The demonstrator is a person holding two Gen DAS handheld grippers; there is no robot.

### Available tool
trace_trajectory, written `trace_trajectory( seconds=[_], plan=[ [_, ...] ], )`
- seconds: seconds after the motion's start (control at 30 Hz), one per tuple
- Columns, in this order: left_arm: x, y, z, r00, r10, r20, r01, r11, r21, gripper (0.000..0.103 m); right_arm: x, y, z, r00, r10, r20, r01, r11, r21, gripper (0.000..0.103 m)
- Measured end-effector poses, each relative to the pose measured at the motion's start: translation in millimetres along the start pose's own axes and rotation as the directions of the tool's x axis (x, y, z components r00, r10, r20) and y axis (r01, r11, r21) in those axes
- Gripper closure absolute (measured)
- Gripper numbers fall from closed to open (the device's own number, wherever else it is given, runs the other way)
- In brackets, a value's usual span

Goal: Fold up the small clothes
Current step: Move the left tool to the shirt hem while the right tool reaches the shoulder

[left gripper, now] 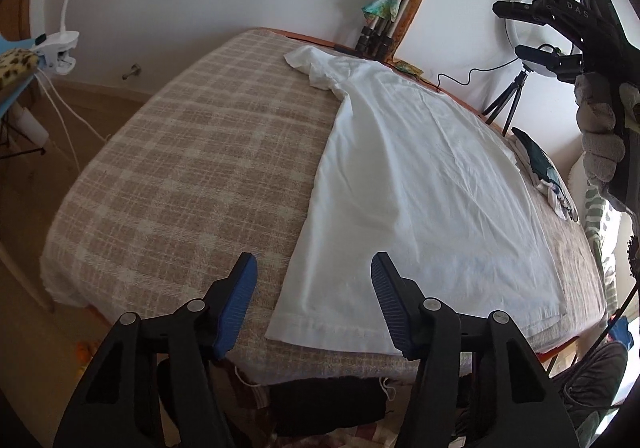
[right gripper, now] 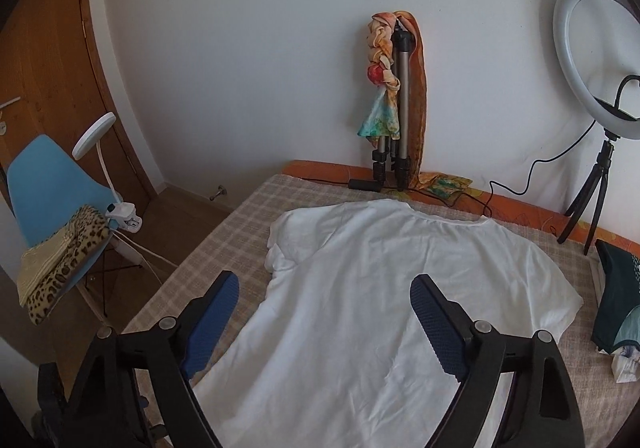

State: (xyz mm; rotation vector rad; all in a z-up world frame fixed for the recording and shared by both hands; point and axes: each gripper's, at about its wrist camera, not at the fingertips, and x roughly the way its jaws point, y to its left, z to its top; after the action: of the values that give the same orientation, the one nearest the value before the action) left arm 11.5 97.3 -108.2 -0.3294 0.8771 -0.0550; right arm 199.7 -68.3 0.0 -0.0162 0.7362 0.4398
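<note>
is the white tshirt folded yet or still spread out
Spread out. The white t-shirt lies flat on the checked blanket, both sleeves out and the hem unfolded.

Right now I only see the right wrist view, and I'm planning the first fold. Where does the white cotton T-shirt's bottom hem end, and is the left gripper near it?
Observer: The white cotton T-shirt has its hem lying flat, just short of the near edge of the checked beige blanket.
Operator: And the left gripper?
Observer: The left gripper points at the hem corner beside the bare blanket. Its jaws are open on either side of the shirt's edge, with nothing pinched. I cannot tell whether it touches the cloth.
</note>
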Motion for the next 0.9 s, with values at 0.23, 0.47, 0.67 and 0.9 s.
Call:
trace_trajectory(
  seconds=[0.23, 0.47, 0.67, 0.9],
  plan=[
    [13.4, 3.7, -4.0, 0.999, -0.004, -0.048, 0.005, 1.0, 0.004, 0.048, 78.8, 25.9, 37.9, 0.993, 0.068, -0.1, -0.07, 0.997, -0.016, 0.022],
    [21.1, 13.2, -2.1, 0.997, -0.015, -0.074, 0.013, 1.0, -0.024, 0.057, 162.2, 40.2, 56.2, 0.972, 0.097, -0.212, -0.093, 0.995, 0.027, 0.03],
    [27.6, 10.9, 0.4, 0.995, -0.05, -0.087, 0.047, 0.998, -0.034, 0.065, 221.5, 60.2, 58.4, 0.954, 0.096, -0.285, -0.098, 0.995, 0.007, 0.033],
    [35.5, 10.3, 2.1, 0.988, -0.113, -0.103, 0.108, 0.993, -0.049, 0.078, 280.1, 69.2, 54.1, 0.933, 0.082, -0.35, -0.084, 0.996, 0.012, 0.038]
  ],
)
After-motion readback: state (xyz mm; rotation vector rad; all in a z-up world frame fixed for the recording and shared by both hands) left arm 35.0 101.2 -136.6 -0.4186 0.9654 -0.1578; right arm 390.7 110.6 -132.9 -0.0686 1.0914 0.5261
